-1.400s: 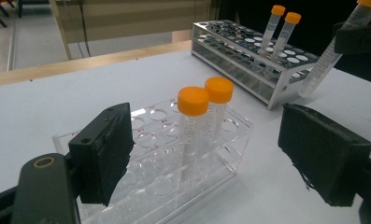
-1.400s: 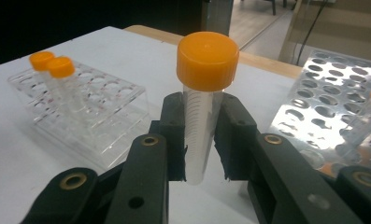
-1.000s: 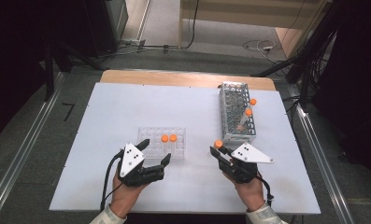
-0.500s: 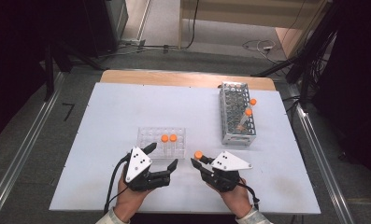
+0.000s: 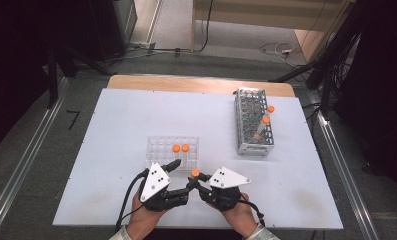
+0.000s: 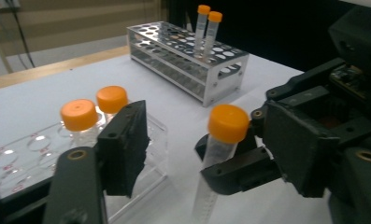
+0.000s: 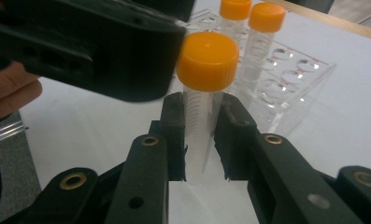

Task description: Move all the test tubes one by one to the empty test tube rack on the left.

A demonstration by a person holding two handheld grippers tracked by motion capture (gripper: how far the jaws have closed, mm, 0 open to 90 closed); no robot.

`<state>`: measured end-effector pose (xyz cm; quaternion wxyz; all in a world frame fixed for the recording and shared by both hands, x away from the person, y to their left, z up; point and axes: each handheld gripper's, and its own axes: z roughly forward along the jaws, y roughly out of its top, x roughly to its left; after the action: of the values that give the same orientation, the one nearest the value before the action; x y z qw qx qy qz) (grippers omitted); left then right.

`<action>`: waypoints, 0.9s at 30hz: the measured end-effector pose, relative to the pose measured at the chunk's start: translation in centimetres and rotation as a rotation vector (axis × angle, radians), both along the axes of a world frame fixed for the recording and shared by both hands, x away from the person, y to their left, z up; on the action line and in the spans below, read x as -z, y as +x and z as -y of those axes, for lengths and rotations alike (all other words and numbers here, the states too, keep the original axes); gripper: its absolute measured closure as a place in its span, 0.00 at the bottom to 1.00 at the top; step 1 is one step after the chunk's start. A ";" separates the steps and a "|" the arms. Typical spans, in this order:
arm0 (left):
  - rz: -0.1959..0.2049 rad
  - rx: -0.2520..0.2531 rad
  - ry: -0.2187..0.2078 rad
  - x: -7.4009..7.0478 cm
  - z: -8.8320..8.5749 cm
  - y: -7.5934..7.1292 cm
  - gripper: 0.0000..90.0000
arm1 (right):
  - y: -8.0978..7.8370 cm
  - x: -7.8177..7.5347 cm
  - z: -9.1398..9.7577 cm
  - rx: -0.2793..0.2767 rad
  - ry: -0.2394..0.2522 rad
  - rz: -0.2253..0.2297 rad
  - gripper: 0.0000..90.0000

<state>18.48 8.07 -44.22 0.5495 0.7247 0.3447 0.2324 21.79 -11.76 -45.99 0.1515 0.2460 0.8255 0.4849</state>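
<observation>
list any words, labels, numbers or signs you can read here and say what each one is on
None can be read.
Held tube: fine graduation lines down its side, any figures too blurred to read.
Clear rack: small red marks beside its holes, too small and blurred to read.
Orange caps and metal rack: no lettering visible.
Grey plates on the grippers: just dark dots, no text.
</observation>
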 end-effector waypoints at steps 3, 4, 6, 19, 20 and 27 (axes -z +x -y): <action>-0.004 0.017 0.009 0.1 0.2 -0.1 0.44 | -0.2 0.1 -0.5 -0.012 -0.002 -0.003 0.80; -0.004 0.021 0.011 0.1 0.2 -0.1 0.47 | -0.2 0.1 -0.6 -0.016 -0.002 -0.003 0.80; -0.004 0.025 0.012 0.2 0.2 -0.1 0.51 | -0.3 0.0 -0.8 -0.022 0.001 -0.005 0.80; 0.002 0.030 0.027 0.4 0.3 -0.1 0.75 | -0.4 -0.1 -0.9 -0.031 0.010 -0.010 0.80; 0.003 0.031 0.030 0.4 0.3 -0.1 0.76 | -0.4 -0.1 -0.9 -0.030 0.009 -0.011 0.80; 0.001 0.027 0.027 0.4 0.3 -0.1 0.77 | -0.4 -0.1 -0.9 -0.031 0.009 -0.013 0.79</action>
<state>18.36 7.81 -44.59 0.5429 0.7365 0.3316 0.2301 21.36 -10.84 -45.90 0.1375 0.2372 0.8279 0.4894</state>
